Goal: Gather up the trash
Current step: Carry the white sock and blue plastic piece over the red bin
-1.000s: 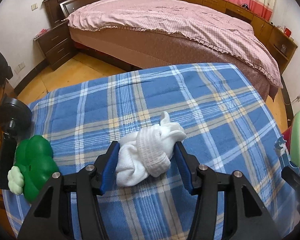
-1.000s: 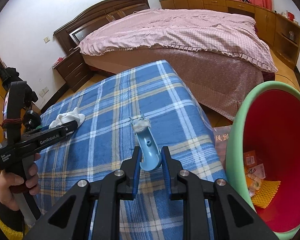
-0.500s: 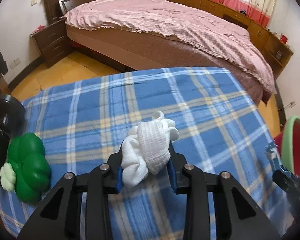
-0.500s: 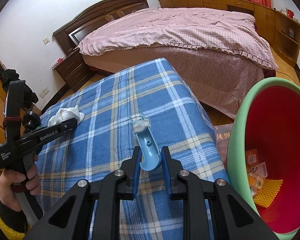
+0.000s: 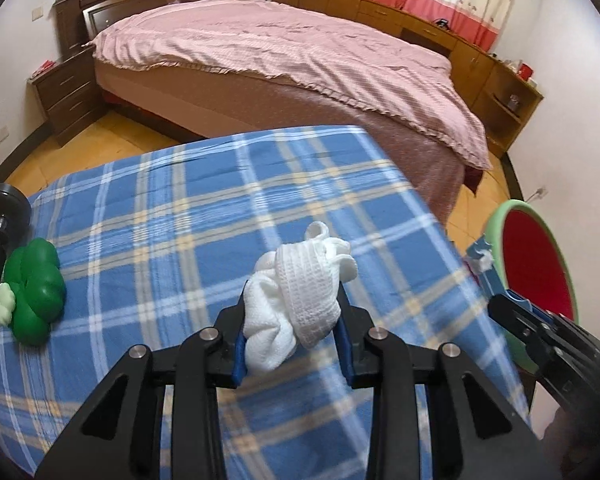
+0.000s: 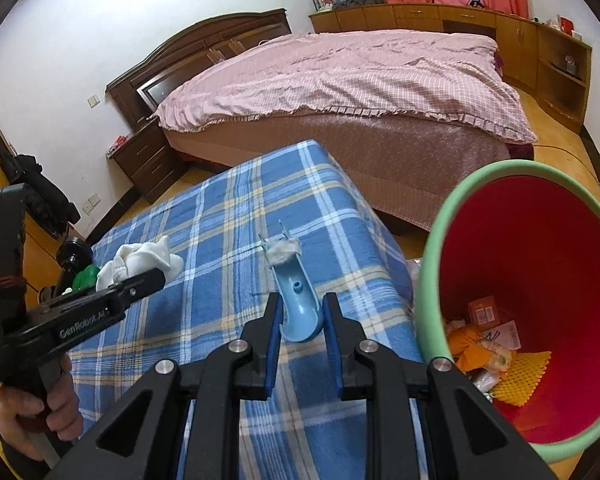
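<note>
white cloth wad (image 5: 300, 300) now pinched in the left gripper (image 5: 292, 336), jaws closed onto it within the last second, and it's lifted off the blue plaid blanket (image 5: 180, 208). right gripper (image 6: 298, 328) unchanged, clamped on the blue plastic scoop (image 6: 296, 300). both pieces in hand; red bin (image 6: 540, 280) sits just right, so next is probably the drop.

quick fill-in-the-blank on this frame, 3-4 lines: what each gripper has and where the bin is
1. The left gripper is shut on a white ____.
2. The right gripper is shut on a blue plastic piece with a white wad at its ____ end.
3. The bin has a green rim and a ____ inside.
4. A green toy lies on the plaid ____.

Missing words: cloth; far; red; blanket
</note>
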Available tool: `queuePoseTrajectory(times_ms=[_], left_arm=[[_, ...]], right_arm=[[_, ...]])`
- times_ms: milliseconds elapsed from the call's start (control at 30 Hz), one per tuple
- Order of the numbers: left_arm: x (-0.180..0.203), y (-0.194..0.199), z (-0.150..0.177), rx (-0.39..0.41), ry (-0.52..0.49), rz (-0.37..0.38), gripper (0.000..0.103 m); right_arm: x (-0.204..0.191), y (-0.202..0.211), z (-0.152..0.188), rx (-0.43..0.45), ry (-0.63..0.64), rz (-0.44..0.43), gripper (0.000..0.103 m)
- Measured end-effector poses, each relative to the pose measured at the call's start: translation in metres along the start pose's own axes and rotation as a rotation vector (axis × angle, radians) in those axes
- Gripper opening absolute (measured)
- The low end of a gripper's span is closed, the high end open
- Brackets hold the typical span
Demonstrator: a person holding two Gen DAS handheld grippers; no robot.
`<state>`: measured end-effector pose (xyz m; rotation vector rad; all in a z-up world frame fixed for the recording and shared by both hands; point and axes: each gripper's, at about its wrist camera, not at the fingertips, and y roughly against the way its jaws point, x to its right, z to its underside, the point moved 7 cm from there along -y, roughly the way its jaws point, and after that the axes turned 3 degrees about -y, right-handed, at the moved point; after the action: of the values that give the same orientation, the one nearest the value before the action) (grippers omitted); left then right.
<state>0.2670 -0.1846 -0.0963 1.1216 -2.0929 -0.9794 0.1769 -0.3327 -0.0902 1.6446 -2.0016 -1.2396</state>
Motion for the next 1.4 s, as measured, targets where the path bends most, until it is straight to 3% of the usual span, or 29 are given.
queuePoseTrajectory(times_ms=[833, 1400], left_arm=[[0.115, 0.039, 0.006, 0.063, -0.099, 0.077, 0.035], [0.214, 0.010, 0.015, 0.028, -0.205, 0.165, 0.035]], right_arm=[[0.083, 0.089, 0.007, 0.126, -0.129, 0.055, 0.022], [0.179, 0.106, 0.020, 0.130, -0.274, 0.117, 0.022]])
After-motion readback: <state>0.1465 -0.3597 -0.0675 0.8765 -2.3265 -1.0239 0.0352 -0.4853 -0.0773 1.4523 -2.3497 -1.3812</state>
